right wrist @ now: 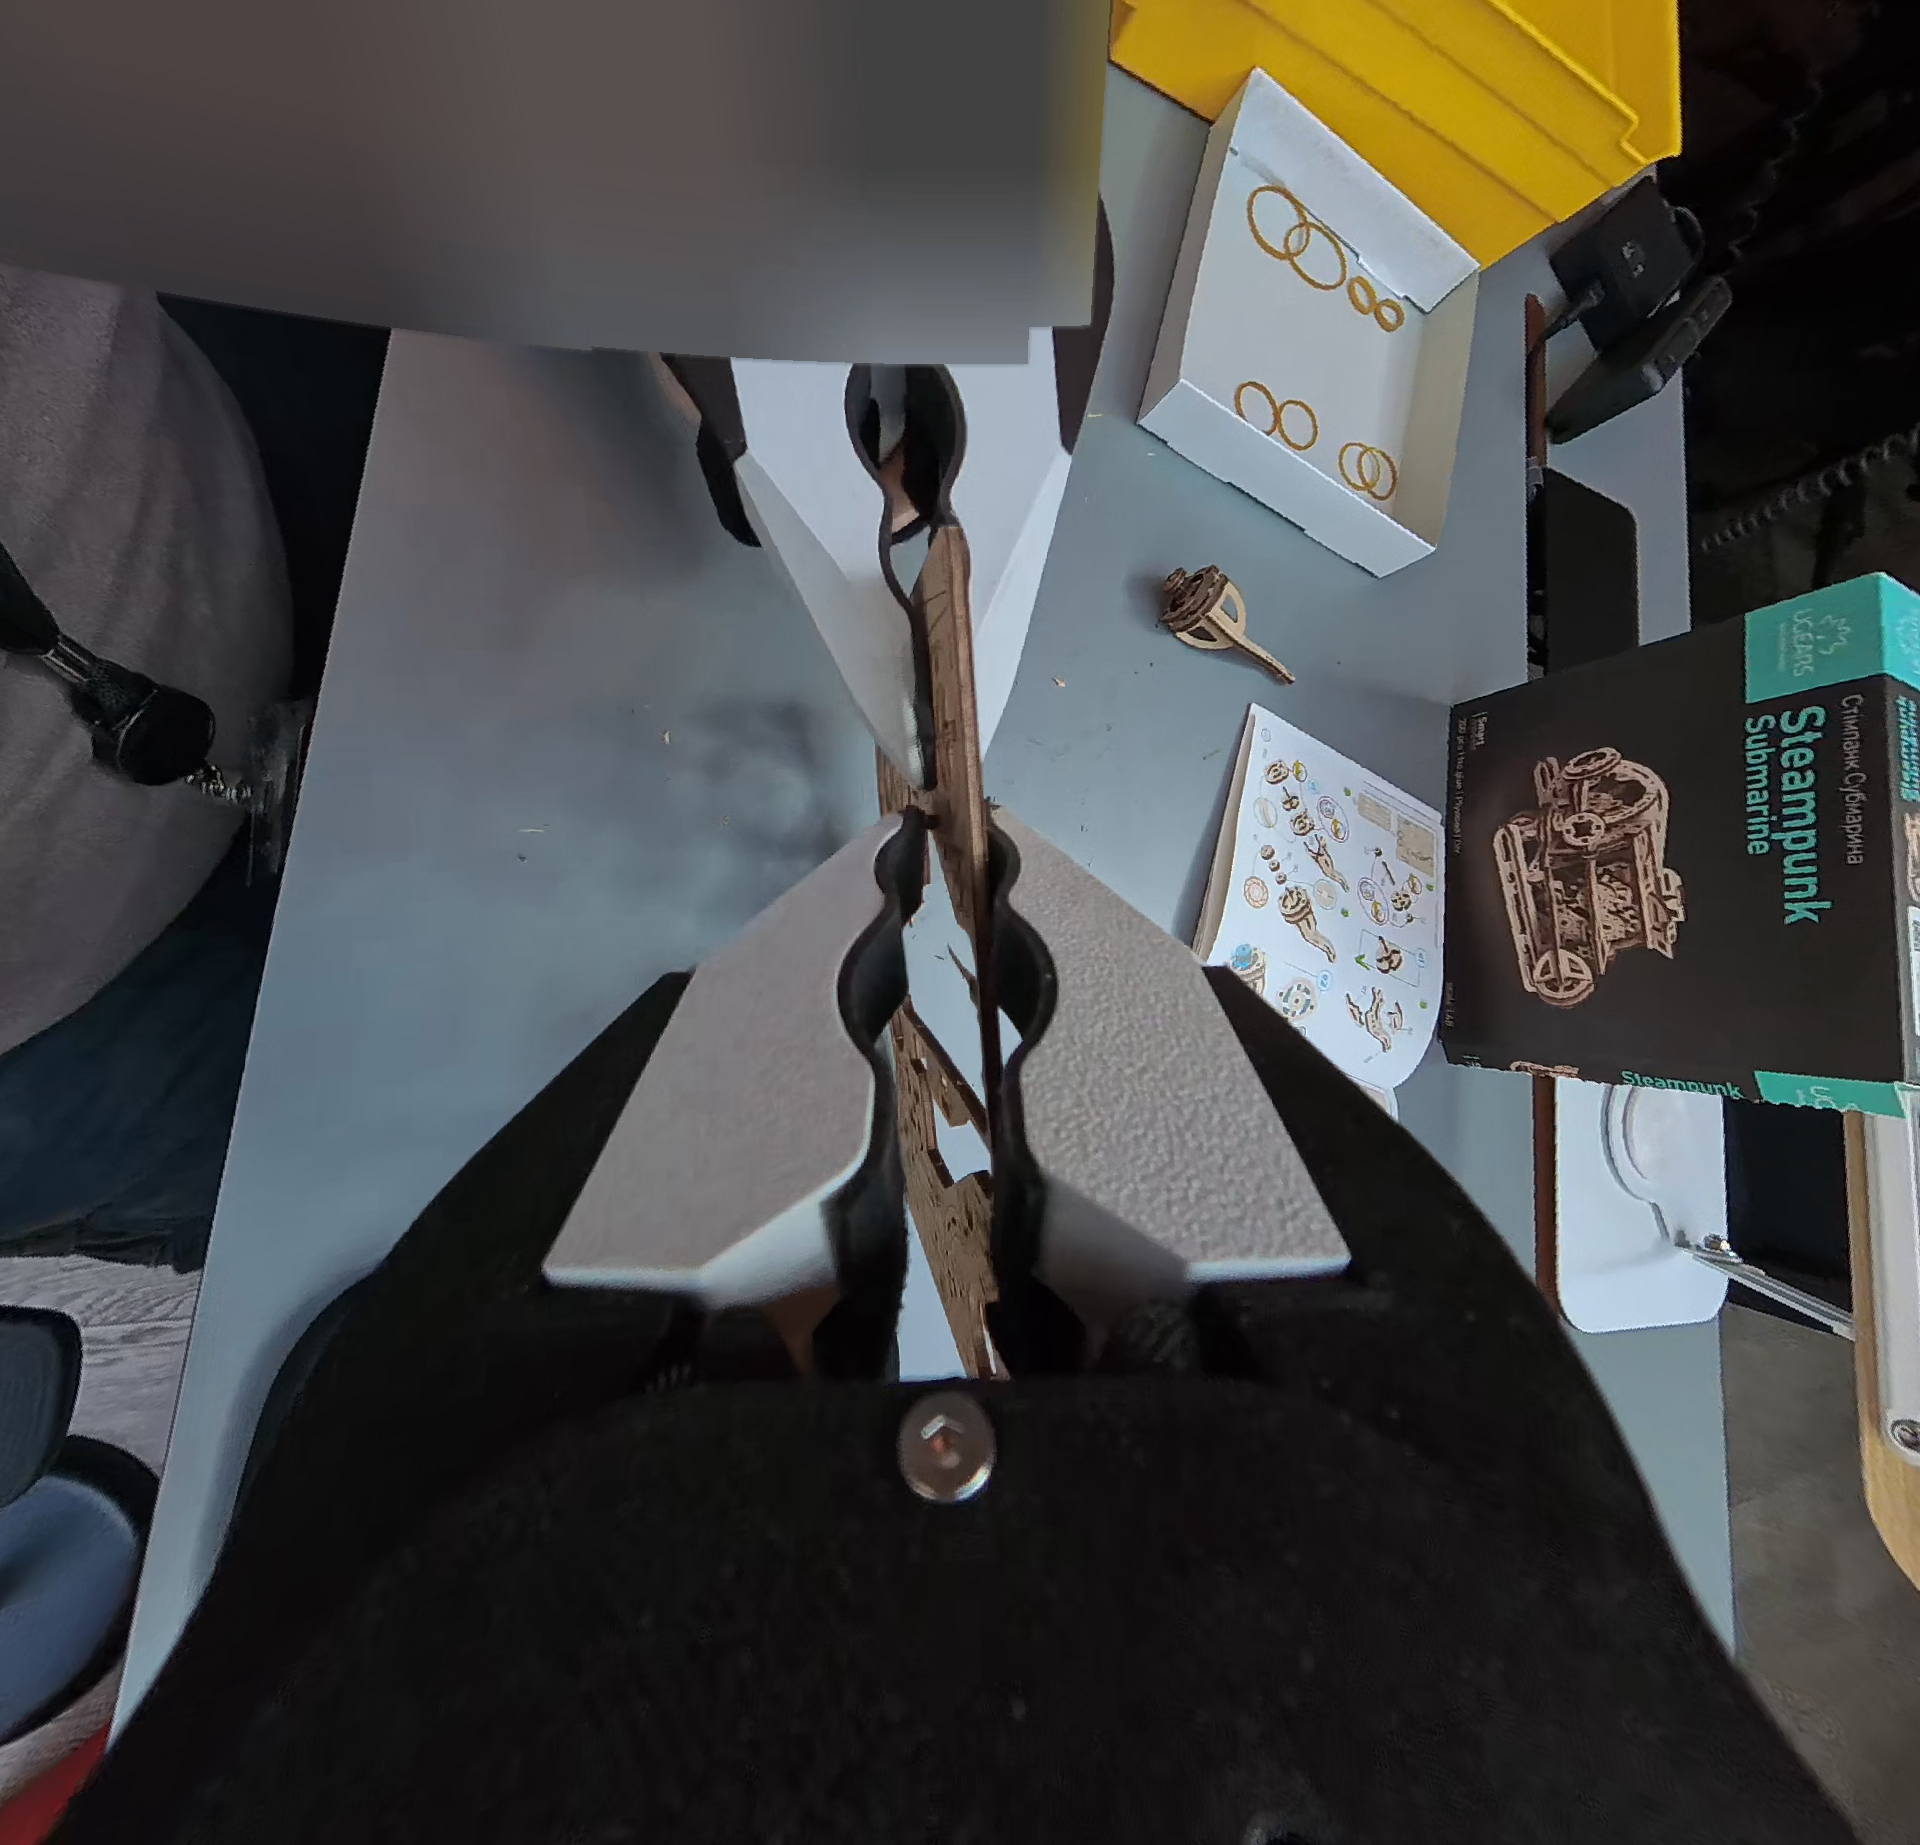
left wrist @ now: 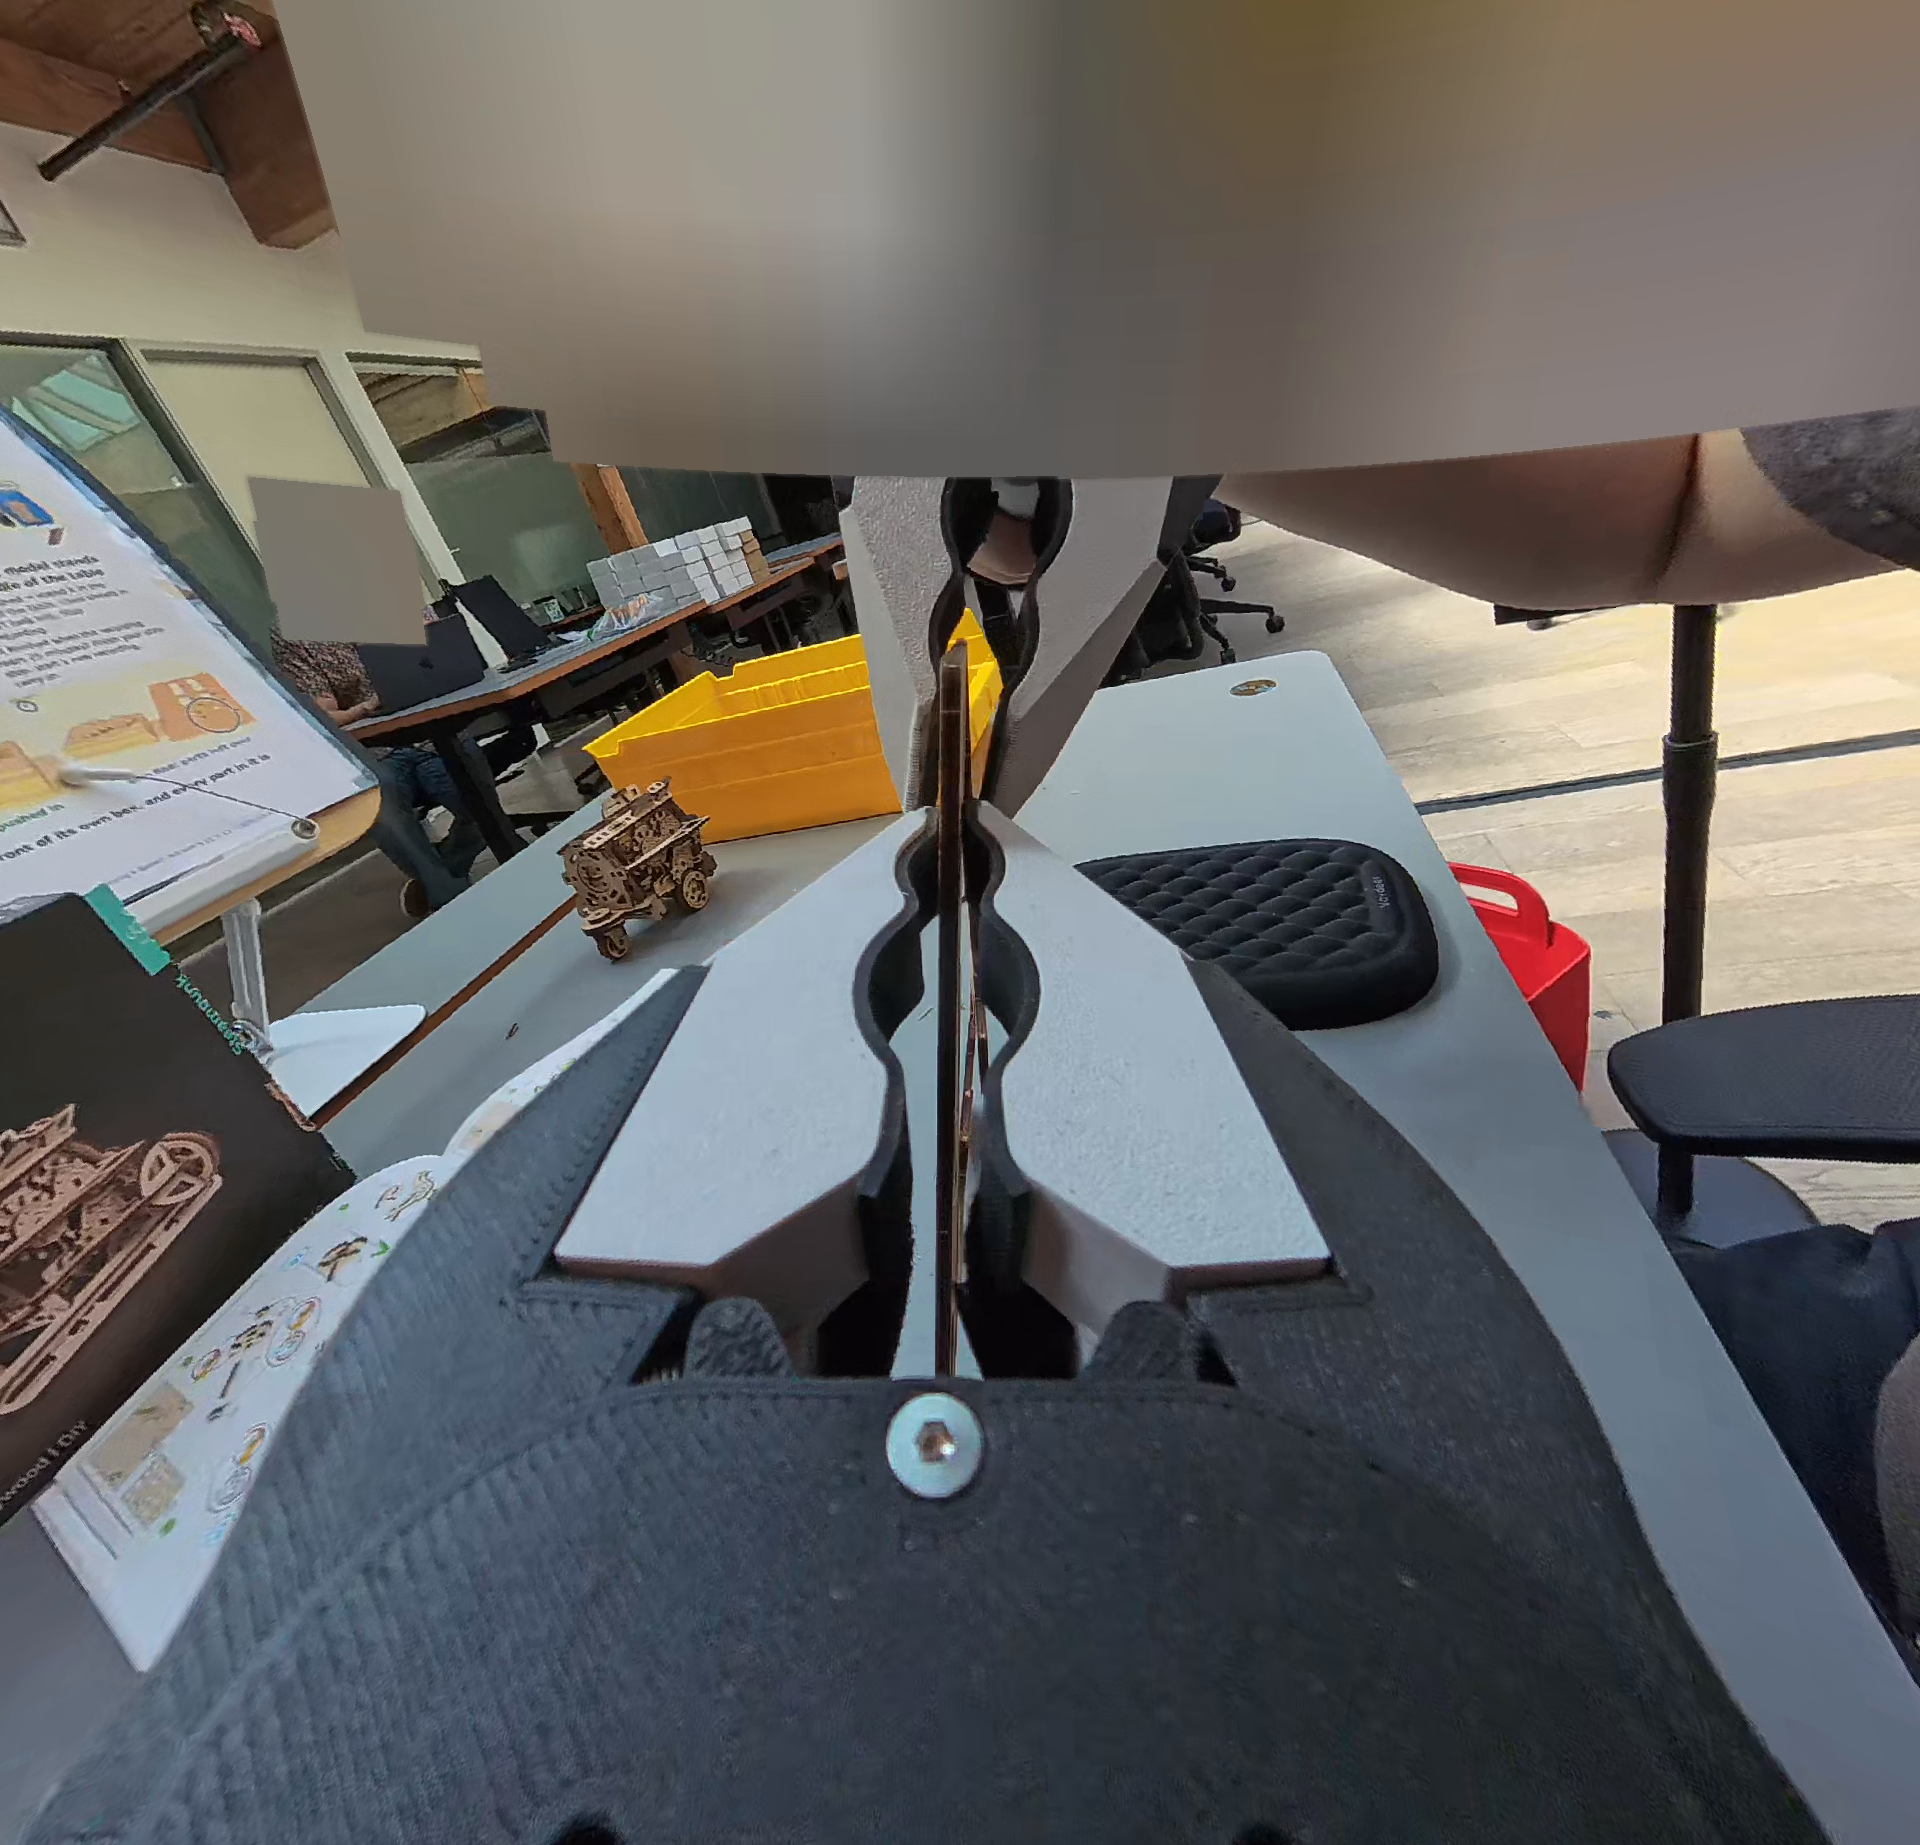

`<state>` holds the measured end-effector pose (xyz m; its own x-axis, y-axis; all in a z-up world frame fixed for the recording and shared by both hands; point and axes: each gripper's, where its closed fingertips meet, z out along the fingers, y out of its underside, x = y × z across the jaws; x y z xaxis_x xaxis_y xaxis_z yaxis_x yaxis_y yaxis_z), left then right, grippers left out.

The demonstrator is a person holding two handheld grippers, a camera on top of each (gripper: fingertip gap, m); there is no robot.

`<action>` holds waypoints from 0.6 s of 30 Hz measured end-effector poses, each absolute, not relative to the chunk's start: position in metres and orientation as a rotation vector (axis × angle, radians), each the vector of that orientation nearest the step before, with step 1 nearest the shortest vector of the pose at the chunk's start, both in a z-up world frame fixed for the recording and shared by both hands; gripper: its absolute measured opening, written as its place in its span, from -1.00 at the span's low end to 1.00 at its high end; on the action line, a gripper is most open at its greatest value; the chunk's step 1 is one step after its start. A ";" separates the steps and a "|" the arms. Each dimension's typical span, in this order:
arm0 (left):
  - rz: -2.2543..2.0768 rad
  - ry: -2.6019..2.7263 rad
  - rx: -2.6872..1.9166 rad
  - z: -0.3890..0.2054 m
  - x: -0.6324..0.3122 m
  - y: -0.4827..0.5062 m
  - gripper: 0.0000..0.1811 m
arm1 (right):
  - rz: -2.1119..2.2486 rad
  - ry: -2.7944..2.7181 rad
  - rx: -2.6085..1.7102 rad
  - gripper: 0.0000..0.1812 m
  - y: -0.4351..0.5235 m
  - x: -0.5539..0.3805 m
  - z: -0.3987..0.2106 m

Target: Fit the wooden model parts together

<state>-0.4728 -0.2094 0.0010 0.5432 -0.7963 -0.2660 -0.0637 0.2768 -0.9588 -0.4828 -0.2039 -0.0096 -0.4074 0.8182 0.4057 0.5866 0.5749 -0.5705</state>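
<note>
Plywood sheet [left wrist: 951,964] stands on edge, its long axis running straight away between both grippers. Left gripper [left wrist: 951,839] and right gripper [right wrist: 945,839] each clamp it from opposite ends above the grey table [right wrist: 582,652].

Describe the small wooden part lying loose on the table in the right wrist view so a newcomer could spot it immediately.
Start at the yellow bin, then the white tray of rubber bands beside it. Just below lies the small wooden part, short of the instruction booklet. Unlike the flat paper nearby, it is a round geared disc with a key-like stem.
</note>
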 end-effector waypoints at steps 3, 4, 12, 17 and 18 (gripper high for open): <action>-0.628 0.868 -1.217 0.002 -0.475 -0.208 -0.99 | 0.492 -2.123 -1.157 -0.92 -0.202 -0.484 -0.009; -0.621 0.864 -1.221 0.002 -0.475 -0.206 -0.99 | 0.496 -2.124 -1.174 -0.92 -0.201 -0.485 -0.010; -0.570 0.858 -1.255 -0.003 -0.477 -0.200 -0.99 | 0.299 -2.203 -1.258 -0.92 -0.194 -0.486 -0.014; -0.558 0.864 -1.246 -0.003 -0.477 -0.201 -0.99 | 0.303 -2.241 -1.283 -0.92 -0.195 -0.485 -0.014; -0.569 0.858 -1.245 -0.002 -0.477 -0.201 -0.99 | 0.371 -2.230 -1.307 -0.91 -0.195 -0.485 -0.013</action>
